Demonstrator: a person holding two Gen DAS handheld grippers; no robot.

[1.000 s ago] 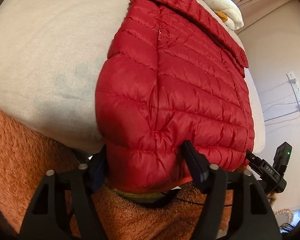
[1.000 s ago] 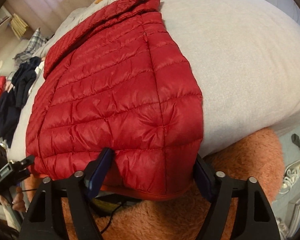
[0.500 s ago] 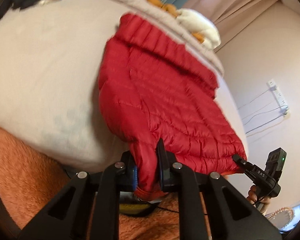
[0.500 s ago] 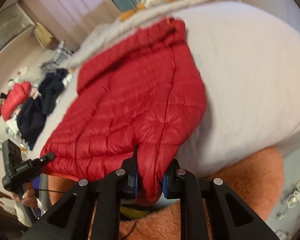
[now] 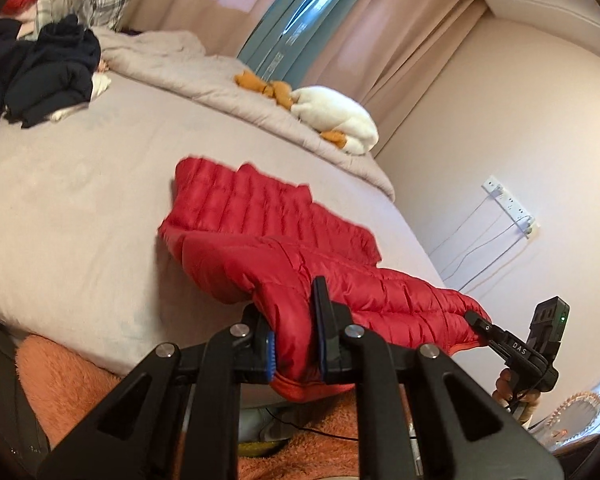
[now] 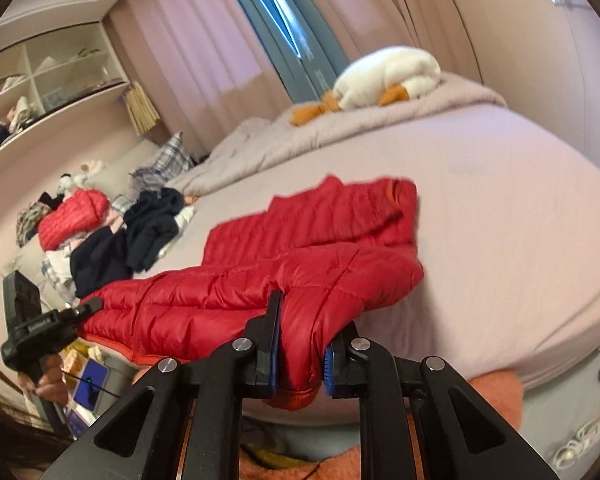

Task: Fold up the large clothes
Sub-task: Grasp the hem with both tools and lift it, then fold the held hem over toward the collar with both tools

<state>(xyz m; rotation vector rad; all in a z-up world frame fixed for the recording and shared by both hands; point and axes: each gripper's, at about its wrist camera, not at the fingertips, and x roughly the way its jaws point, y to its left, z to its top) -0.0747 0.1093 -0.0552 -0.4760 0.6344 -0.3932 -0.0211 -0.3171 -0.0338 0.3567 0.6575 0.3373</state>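
A red quilted puffer jacket (image 5: 268, 220) lies across the grey bed (image 5: 80, 184), its near hem raised off the mattress. My left gripper (image 5: 294, 344) is shut on the hem's left corner, red fabric pinched between its blue-padded jaws. My right gripper (image 6: 300, 364) is shut on the other hem corner of the jacket (image 6: 320, 240). Each wrist view shows the other gripper: the right one (image 5: 476, 318) at the jacket's far corner, the left one (image 6: 94, 304) likewise. The hem hangs taut between both grips.
A pile of dark clothes (image 5: 48, 76) and another red jacket (image 6: 72, 216) lie at the bed's far side. A white and orange plush toy (image 5: 332, 116) rests on the folded blanket. An orange fluffy rug (image 5: 60, 376) lies below the bed edge. A wall power strip (image 5: 508, 204) hangs at right.
Both grippers closed on the jacket's hem corners and rose, lifting the hem off the bed edge. The views tilted up, bringing curtains and window into sight.
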